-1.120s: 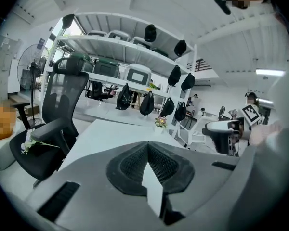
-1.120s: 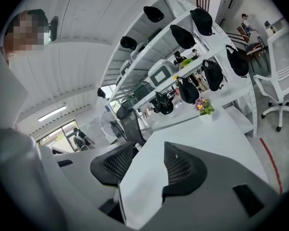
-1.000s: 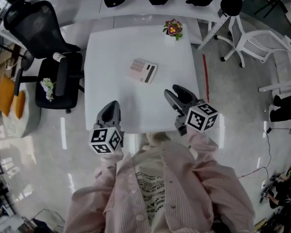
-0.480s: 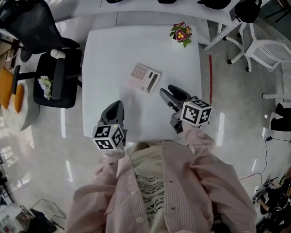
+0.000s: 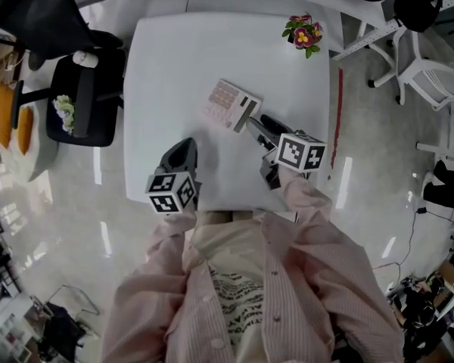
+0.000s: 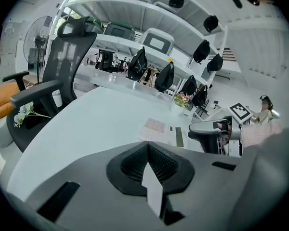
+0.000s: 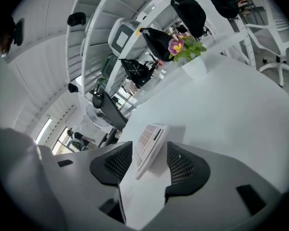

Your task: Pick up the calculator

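Right hand-held gripper (image 5: 257,122), one calculator (image 5: 228,103) — between jaws

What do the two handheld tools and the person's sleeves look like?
Both the left tool and right tool are dark grey with black mesh-textured pads, each carrying a white cube with black square markers. The sleeves are pale pink with fine stripes.

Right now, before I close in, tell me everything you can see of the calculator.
The calculator is a flat, pale, plastic-looking slab with a grid of pinkish keys and a dark display strip at one end. It lies face up and skewed on the white table. Its display end sits between the open jaws of the right hand-held gripper, with a gap showing on each side. Nothing else touches it.
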The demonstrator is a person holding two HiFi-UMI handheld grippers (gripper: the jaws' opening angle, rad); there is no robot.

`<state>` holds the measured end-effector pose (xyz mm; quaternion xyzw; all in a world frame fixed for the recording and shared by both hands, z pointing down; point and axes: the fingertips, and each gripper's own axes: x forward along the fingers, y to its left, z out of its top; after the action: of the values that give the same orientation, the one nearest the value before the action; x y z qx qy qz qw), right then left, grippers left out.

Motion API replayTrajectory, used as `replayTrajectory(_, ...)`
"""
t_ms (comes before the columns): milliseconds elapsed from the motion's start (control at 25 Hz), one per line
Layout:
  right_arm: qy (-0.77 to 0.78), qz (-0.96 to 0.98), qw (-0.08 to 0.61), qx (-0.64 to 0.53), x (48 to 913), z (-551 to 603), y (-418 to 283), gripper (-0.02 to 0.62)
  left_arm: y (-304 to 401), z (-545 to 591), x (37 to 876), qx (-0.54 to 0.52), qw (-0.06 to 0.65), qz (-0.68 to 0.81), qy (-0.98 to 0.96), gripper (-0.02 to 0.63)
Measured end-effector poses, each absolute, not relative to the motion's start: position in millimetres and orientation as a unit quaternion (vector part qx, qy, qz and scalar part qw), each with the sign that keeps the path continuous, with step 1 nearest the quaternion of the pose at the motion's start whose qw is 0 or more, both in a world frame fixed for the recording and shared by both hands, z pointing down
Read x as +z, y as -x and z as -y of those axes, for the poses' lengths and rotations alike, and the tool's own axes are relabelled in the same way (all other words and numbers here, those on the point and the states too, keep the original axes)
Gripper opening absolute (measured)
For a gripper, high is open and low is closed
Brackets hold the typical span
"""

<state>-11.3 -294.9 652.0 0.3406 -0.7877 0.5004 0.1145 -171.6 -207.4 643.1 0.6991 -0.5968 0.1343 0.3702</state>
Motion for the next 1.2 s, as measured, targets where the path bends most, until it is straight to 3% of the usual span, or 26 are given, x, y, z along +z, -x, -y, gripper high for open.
replayTrajectory(720, -0.310, 0.754, 0.160, 0.556, 696, 301, 48, 0.202, 171, 210, 677, 0.138, 0.406, 0.577, -0.695, 0.001)
replayTrajectory(960, -0.319, 0.733, 0.156, 0.581, 702, 304, 48, 0.123, 171, 216, 676, 0.138, 0.404, 0.570, -0.702, 0.000)
replayTrajectory(1200, -0.325, 0.714, 0.121, 0.608, 700, 302, 47, 0.101, 173, 218, 672, 0.140, 0.400, 0.568, -0.706, 0.000)
